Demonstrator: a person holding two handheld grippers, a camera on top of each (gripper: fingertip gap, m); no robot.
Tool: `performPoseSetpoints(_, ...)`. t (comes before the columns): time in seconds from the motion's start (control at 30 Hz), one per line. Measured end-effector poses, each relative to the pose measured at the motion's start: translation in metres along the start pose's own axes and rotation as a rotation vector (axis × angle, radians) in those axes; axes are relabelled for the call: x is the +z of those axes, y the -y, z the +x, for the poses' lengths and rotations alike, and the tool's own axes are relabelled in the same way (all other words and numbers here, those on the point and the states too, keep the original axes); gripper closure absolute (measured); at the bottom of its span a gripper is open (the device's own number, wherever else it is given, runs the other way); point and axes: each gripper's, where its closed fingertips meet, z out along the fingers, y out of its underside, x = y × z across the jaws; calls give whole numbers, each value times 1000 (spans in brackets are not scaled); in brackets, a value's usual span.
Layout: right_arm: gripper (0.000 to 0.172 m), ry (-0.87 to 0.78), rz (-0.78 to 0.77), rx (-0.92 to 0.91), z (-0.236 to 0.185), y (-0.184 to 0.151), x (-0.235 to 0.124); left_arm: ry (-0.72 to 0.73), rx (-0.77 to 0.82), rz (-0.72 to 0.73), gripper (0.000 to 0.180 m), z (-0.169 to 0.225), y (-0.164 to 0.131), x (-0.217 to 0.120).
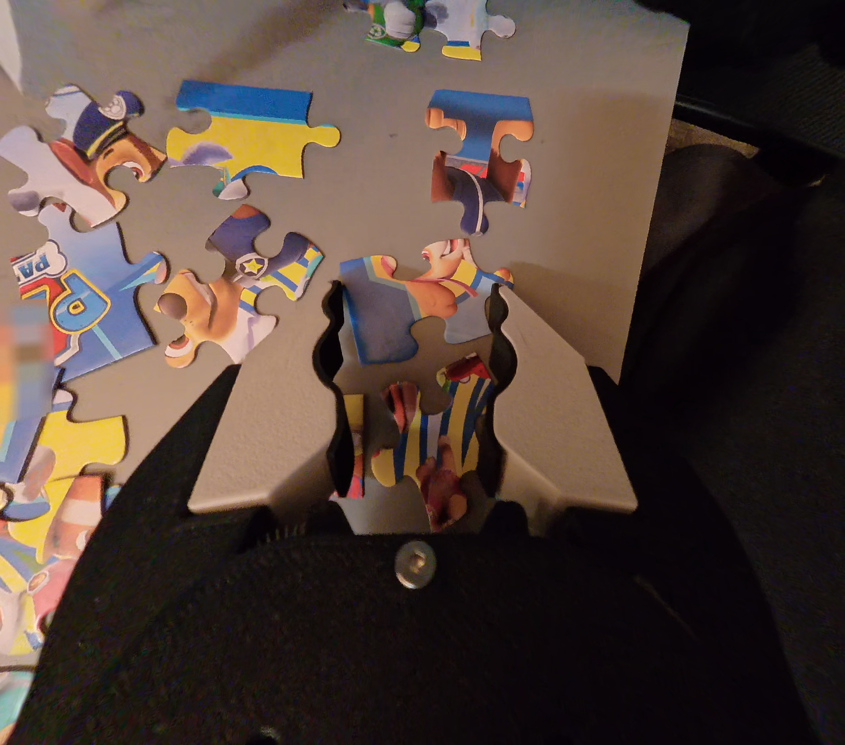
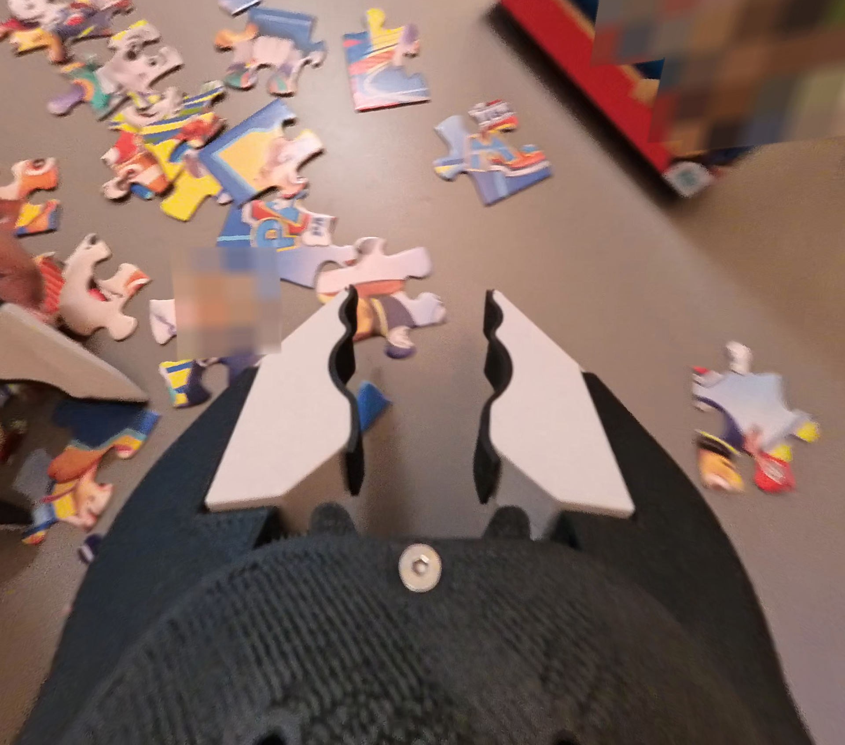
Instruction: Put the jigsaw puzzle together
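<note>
In the left wrist view my left gripper (image 1: pixel 416 286) is shut on a puzzle piece (image 1: pixel 388 311), blue with an orange cartoon figure. Both black pads (image 1: pixel 336 311) touch its two side edges just above the grey table (image 1: pixel 585 138). A yellow-and-blue striped piece (image 1: pixel 439 426) lies on the table farther back between the fingers. In the blurred right wrist view my right gripper (image 2: pixel 420 292) is open and holds nothing. It hovers over the table (image 2: pixel 571 266). A white, orange and purple piece (image 2: pixel 379 288) lies by its left fingertip (image 2: pixel 350 311).
Several loose pieces lie around: a blue-and-yellow edge piece (image 1: pixel 251 138), a star-badge piece (image 1: pixel 237 288), a piece with a blue tab (image 1: pixel 480 156). The table's right edge (image 1: pixel 658 220) is close to the left gripper. A red-and-blue box (image 2: pixel 562 37) stands at the back right. A lone piece (image 2: pixel 750 426) lies right of the right gripper.
</note>
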Motion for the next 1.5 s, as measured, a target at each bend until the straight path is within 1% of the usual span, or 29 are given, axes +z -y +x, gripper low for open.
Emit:
performPoseSetpoints(0.07,116,-107,1,28,35,-8,-14,-1,-6,4,118,0,-1,-1)
performPoseSetpoints(0.2,115,-347,-79,142,124,-45,-30,2,-8,13,118,1,-1,-1)
performPoseSetpoints(0.23,115,-391,-111,165,140,-54,-31,3,-8,17,118,1,-1,-1)
performPoseSetpoints(0.3,117,-419,-148,190,156,-64,-26,1,-3,17,118,3,0,0)
performPoseSetpoints(0.33,118,-417,-150,218,159,-66,-22,2,-1,15,118,3,0,0)
performPoseSetpoints(0.37,123,-385,-133,253,157,-63,-18,2,0,14,118,3,0,1)
performPoseSetpoints(0.4,124,-332,-122,293,151,-61,-13,1,1,15,118,3,0,1)
performPoseSetpoints(0.43,130,-289,-109,323,145,-58,-9,1,0,16,118,4,1,1)
performPoseSetpoints(0.47,126,-267,-95,327,141,-54,-5,0,-1,17,118,3,1,1)
performPoseSetpoints(0.57,127,-234,-110,243,118,-46,3,-2,-1,21,119,3,1,1)
performPoseSetpoints(0.6,143,-197,-109,223,105,-42,8,-2,-1,21,119,3,1,2)
performPoseSetpoints(0.67,144,-50,-68,226,66,-28,19,-1,-1,21,119,3,2,2)
performPoseSetpoints(0.7,135,-26,-80,203,55,-25,20,-1,-1,20,119,3,2,2)
performPoseSetpoints(0.73,140,-42,-114,158,51,-26,20,-1,-1,19,119,3,2,2)
performPoseSetpoints(0.77,139,-97,-131,113,57,-26,17,0,-2,19,119,3,2,2)
performPoseSetpoints(0.83,140,-260,-87,69,87,-19,4,4,-4,19,118,3,1,1)
performPoseSetpoints(0.9,141,-409,-43,129,128,-22,-13,-9,-9,19,118,6,1,0)
performPoseSetpoints(0.97,142,-532,-59,238,168,-41,-26,-20,-12,30,118,8,2,-1)
performPoseSetpoints(1.0,146,-572,-83,281,181,-53,-30,-16,-14,34,118,7,3,-2)
performPoseSetpoints(1.07,154,-603,-134,317,192,-70,-32,-9,-22,41,118,4,4,-4)
performPoseSetpoints(1.1,158,-591,-142,329,190,-74,-29,-6,-29,48,118,3,5,-5)
performPoseSetpoints(1.13,168,-559,-131,342,185,-74,-25,-2,-38,57,118,1,6,-6)
performPoseSetpoints(1.17,172,-522,-110,355,177,-70,-20,0,-46,65,119,-1,7,-8)
performPoseSetpoints(1.23,172,-429,-88,370,158,-62,-12,-2,-61,79,119,-3,8,-9)
performPoseSetpoints(1.33,172,-239,-51,369,115,-43,7,13,-72,89,119,-9,10,-12)
performPoseSetpoints(1.43,172,-119,-48,273,74,-28,22,26,-81,100,119,-13,11,-14)
performPoseSetpoints(1.5,172,-106,-69,190,59,-22,27,31,-89,103,119,-15,11,-15)
